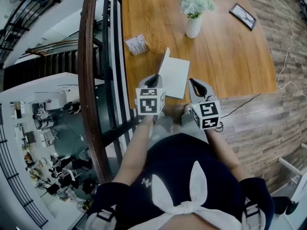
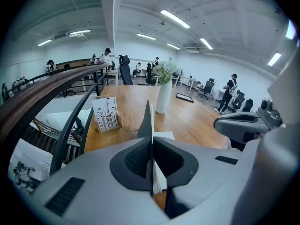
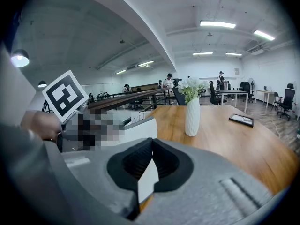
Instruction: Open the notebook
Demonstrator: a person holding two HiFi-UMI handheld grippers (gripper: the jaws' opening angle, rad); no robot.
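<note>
- Left gripper (image 2: 151, 143): the jaws are pressed together on the notebook's front cover (image 2: 146, 120). The cover stands nearly upright between the pads, its dark edge rising above them.
- Right gripper (image 3: 151, 156): the jaws are closed on a white corner (image 3: 147, 179) of the notebook's lower part, which juts out below the pads.
- Notebook (image 1: 176, 75): it lies on the wooden table (image 1: 225, 51) near the edge closest to the person. The white page faces up, and the cover is lifted along the left side.
- Position: in the head view the two grippers sit side by side at the notebook's near end, left on the cover, right at the right-hand edge.
- Surroundings: a white vase (image 1: 194, 25) of pale flowers stands further back on the table. A small printed box (image 1: 136, 44) lies to its left and a dark framed picture (image 1: 242, 16) to its right. A wooden railing (image 1: 86, 80) runs along the table's left side.
</note>
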